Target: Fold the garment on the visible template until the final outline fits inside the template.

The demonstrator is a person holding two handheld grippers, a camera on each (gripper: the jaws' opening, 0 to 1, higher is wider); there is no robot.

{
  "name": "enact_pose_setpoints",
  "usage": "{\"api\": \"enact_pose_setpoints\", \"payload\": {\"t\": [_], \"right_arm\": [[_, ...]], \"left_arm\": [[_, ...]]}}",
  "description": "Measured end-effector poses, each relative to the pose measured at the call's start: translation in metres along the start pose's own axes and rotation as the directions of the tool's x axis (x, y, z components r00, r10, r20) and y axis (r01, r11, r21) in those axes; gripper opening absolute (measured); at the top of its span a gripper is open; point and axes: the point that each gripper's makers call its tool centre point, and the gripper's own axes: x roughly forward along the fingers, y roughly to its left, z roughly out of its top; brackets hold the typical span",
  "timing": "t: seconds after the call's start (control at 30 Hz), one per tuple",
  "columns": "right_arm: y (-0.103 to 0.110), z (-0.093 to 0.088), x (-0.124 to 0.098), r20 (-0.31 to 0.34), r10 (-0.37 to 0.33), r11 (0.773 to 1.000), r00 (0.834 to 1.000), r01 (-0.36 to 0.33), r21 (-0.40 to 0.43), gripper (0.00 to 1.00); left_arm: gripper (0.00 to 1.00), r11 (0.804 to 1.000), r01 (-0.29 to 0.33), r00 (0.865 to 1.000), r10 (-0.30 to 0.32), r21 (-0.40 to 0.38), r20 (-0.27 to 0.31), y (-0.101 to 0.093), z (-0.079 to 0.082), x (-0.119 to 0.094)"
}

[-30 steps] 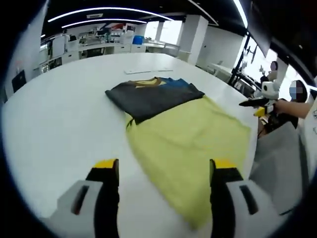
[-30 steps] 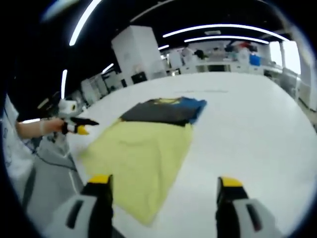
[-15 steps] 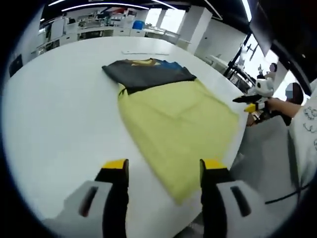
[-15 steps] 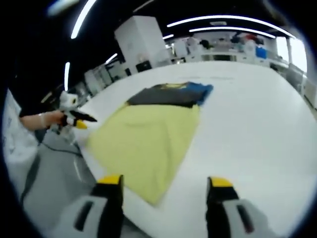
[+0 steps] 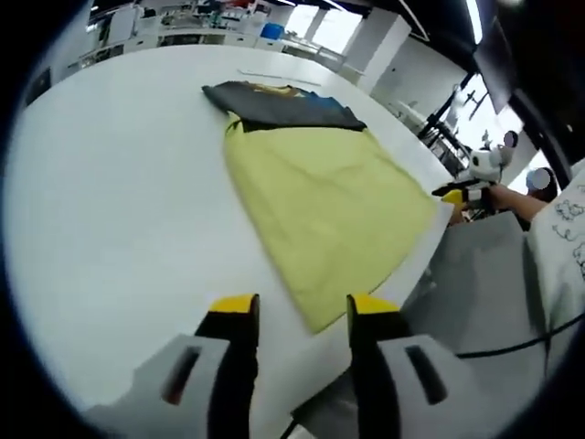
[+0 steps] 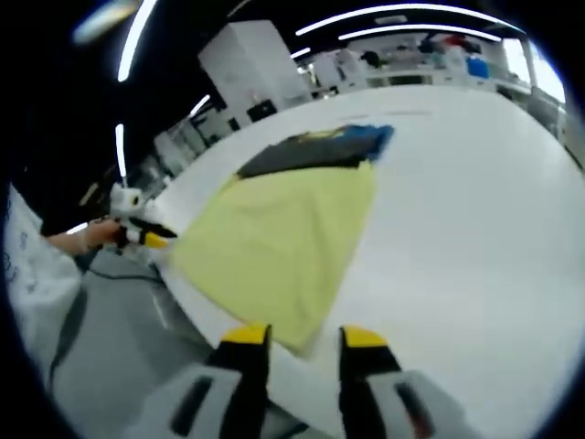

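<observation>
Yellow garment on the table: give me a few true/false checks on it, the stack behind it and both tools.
1. The yellow garment lies flat on the white table. True.
2. A dark folded garment sits at the yellow one's far end. True.
3. The left tool is clamped on the yellow garment. False: its jaws stand apart with a near corner of the cloth between the tips, not gripped.
4. The right tool carries the dark garment. False: it holds nothing; the dark garment lies on the table.
5. A blue item shows at the dark garment's edge. True.
</observation>
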Motion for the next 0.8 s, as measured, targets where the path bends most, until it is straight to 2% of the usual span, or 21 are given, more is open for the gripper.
{"api": "enact_pose_setpoints", "payload": {"t": [0.17,0.3,0.47,0.73,0.8], "right_arm": [[0.0,-0.008,0.001,-0.031,0.014,1.0,0.999,-0.014,0.018,0.15],[-0.003,-0.011,0.001,-0.035,0.016,0.999,0.999,-0.014,0.04,0.12],[-0.001,-0.014,0.006,-0.041,0.032,0.997,0.999,-0.029,0.07,0.03],[-0.001,-0.011,0.011,-0.03,0.037,0.994,0.999,-0.034,0.106,0.0],[-0.001,-0.011,0.011,-0.036,0.036,0.993,0.999,-0.032,0.111,0.0]], "left_arm": [[0.3,1.0,0.007,1.0,-0.008,-0.026,-0.007,-0.002,-0.005,0.002],[0.25,0.998,0.014,1.0,-0.014,-0.053,-0.013,-0.003,-0.011,0.004],[0.18,0.996,0.017,1.0,-0.018,-0.091,-0.009,0.002,-0.011,0.006],[0.06,0.995,0.008,1.0,-0.01,-0.098,-0.021,0.007,-0.011,0.01],[0.0,0.995,-0.025,0.999,0.021,-0.101,-0.034,0.011,-0.013,0.011]]}}
